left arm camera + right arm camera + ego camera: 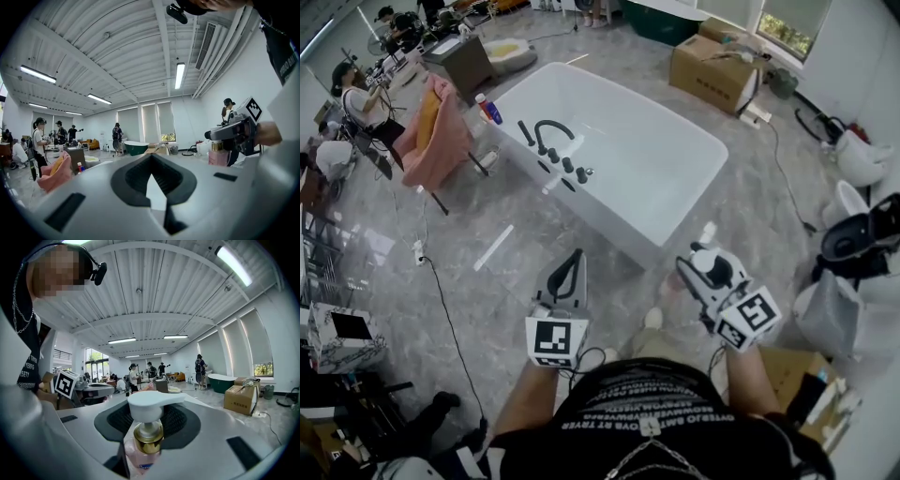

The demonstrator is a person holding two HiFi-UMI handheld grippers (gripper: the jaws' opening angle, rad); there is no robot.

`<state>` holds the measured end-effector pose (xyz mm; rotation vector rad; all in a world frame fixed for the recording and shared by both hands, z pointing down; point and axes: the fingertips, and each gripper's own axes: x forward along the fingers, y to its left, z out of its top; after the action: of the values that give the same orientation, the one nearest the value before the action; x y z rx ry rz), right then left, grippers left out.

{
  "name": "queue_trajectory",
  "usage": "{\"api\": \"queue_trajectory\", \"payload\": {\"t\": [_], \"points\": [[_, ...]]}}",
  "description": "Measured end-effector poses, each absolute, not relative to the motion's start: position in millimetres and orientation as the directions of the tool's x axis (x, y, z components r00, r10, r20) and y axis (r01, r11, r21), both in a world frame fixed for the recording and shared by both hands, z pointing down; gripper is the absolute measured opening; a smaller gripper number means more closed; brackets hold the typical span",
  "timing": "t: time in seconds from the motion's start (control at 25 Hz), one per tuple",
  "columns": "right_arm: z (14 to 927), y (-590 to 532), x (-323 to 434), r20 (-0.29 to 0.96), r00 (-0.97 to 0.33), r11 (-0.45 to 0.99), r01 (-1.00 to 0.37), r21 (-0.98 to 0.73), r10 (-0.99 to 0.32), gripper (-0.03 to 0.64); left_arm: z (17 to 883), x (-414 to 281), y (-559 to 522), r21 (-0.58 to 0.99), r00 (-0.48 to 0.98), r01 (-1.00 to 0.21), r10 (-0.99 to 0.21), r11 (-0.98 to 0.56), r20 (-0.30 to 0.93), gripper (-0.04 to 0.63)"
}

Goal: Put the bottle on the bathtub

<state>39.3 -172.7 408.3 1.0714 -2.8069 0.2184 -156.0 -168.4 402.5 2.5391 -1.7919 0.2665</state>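
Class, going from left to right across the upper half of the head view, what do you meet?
pink towel → black tap → cardboard box → white toilet

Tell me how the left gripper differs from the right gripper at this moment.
The left gripper is shut with nothing between its jaws; the right gripper is shut on the pink pump bottle. In the head view the left gripper angles slightly rightward, while the right gripper angles leftward. Both are shut, and both hang short of the bathtub.
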Motion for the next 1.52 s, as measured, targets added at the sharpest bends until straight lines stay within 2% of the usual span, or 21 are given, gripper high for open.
{"api": "queue_trajectory", "payload": {"t": [0.36, 1.12, 1.52], "points": [[406, -229, 41, 0.165, -0.786, 0.781, -0.615, -0.108, -0.596, 0.144, 389, -147, -220, -0.062, 0.28, -0.956, -0.956, -0.286, 0.09, -0.003], [411, -316, 65, 0.161, -0.842, 0.833, -0.536, -0.139, -0.515, 0.144, 385, -119, -295, -0.068, 0.197, -0.976, -0.975, -0.205, 0.103, -0.003], [411, -344, 74, 0.152, -0.872, 0.861, -0.486, -0.15, -0.466, 0.146, 360, -95, -308, -0.106, 0.156, -0.982, -0.987, -0.159, 0.032, -0.003]]}}
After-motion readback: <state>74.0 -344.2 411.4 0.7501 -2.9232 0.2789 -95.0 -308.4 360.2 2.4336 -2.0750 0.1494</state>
